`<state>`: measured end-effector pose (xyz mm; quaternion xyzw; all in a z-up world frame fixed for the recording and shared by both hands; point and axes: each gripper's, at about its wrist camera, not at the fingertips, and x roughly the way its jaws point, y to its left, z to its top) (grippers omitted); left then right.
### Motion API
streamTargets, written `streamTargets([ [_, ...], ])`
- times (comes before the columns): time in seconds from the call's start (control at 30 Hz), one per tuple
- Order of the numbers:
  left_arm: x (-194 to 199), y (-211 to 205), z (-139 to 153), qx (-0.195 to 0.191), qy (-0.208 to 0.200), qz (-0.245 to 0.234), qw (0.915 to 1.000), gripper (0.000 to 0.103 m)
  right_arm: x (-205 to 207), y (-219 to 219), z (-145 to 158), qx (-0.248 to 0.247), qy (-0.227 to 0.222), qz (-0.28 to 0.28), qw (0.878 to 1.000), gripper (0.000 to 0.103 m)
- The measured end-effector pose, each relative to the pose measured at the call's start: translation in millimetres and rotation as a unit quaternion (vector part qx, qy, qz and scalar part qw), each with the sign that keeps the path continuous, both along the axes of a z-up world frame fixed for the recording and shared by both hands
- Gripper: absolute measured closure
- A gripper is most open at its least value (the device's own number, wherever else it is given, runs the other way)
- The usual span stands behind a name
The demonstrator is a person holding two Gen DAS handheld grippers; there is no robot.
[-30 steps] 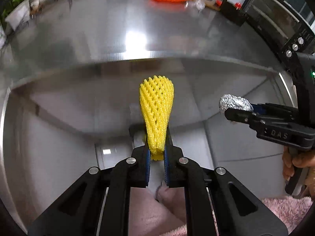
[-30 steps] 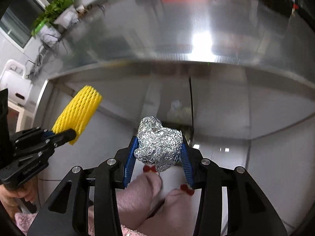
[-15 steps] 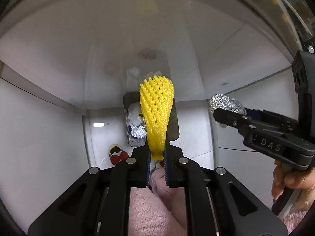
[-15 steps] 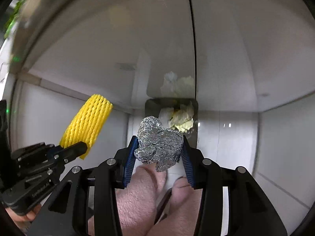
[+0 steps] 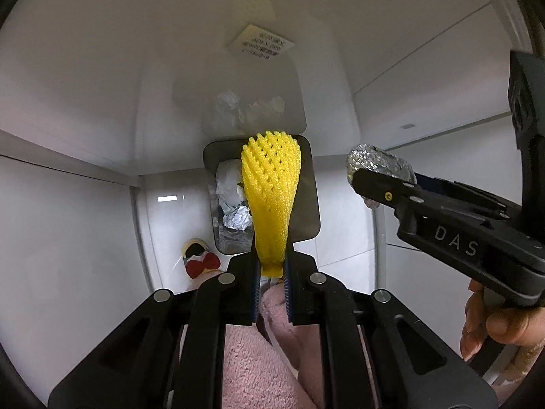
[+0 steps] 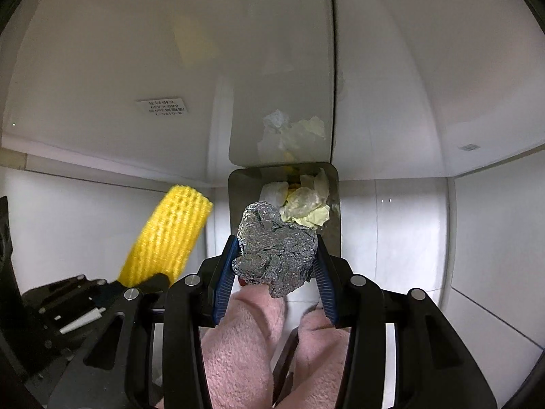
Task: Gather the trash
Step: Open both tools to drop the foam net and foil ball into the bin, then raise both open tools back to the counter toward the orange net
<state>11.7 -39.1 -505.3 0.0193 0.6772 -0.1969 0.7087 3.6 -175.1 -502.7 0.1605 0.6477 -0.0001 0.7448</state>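
Note:
My left gripper point(image 5: 271, 266) is shut on a yellow foam net sleeve point(image 5: 271, 191) that stands up from the fingers, above an open metal trash bin point(image 5: 308, 204) on the floor. The bin holds crumpled paper and foil. My right gripper point(image 6: 276, 266) is shut on a crumpled foil ball point(image 6: 276, 248), above the same bin point(image 6: 238, 191). The right gripper and foil ball point(image 5: 378, 165) show at the right of the left wrist view. The yellow sleeve point(image 6: 167, 235) shows at the left of the right wrist view.
White cabinet fronts point(image 5: 85, 85) rise behind the bin, with a white floor point(image 5: 68, 221) below. The person's pink slippers point(image 6: 245, 341) are under the grippers. A red bow slipper toe point(image 5: 199, 262) lies left of the bin.
Both grippers tipped down from the steel counter toward the floor. The bin has come closer and larger under both. Each gripper still holds its item.

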Motion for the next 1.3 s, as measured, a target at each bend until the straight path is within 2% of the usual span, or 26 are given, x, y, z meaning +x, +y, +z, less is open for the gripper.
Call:
streamTargets([
  [0.07, 2, -2, -2, -0.001, 0.001, 0.004, 1.0000, 0.089, 2, 0, -1, -0.004, 0.002, -0.002, 1.000, 0.057],
  [0.1, 3, -1, -2, -0.003, 0.001, 0.006, 1.0000, 0.089, 1, -1, 1, -0.005, 0.001, -0.005, 1.000, 0.053],
  [0.13, 4, -1, -1, -0.002, 0.000, 0.008, 1.0000, 0.084, 2, -1, 1, -0.004, 0.001, -0.008, 1.000, 0.046],
  [0.2, 4, 2, 5, -0.002, -0.004, 0.012, 0.9999, 0.076, 3, -1, 4, -0.001, -0.003, -0.012, 1.000, 0.039],
  [0.33, 7, 6, 9, 0.000, -0.009, 0.017, 0.9998, 0.065, 8, -2, 10, 0.001, -0.009, -0.016, 1.000, 0.036],
  [0.4, 7, 9, 10, 0.006, -0.012, 0.021, 0.9997, 0.056, 9, -4, 15, 0.002, -0.011, -0.020, 1.000, 0.036],
  [0.47, 8, 12, 15, 0.012, -0.019, 0.026, 0.9994, 0.044, 10, -6, 22, 0.002, -0.016, -0.021, 1.000, 0.031],
  [0.53, 9, 14, 21, 0.013, -0.025, 0.028, 0.9992, 0.039, 8, -10, 30, 0.000, -0.023, -0.026, 0.999, 0.026],
  [0.63, 10, 16, 36, 0.016, -0.043, 0.024, 0.9986, 0.031, 6, -17, 46, 0.003, -0.032, -0.033, 0.999, 0.026],
  [0.8, 7, 18, 74, 0.018, -0.084, 0.024, 0.9960, 0.020, -4, -26, 81, 0.001, -0.059, -0.025, 0.998, 0.024],
  [0.87, 4, 22, 98, 0.016, -0.105, 0.030, 0.9939, 0.016, -9, -29, 101, -0.009, -0.078, -0.015, 0.997, 0.021],
  [0.93, 1, 25, 118, 0.015, -0.118, 0.037, 0.9922, 0.014, -15, -32, 122, -0.019, -0.095, -0.008, 0.995, 0.014],
  [1.3, 3, 31, 220, 0.012, -0.190, 0.056, 0.9802, 0.010, -26, -54, 216, -0.049, -0.183, -0.025, 0.981, 0.013],
])
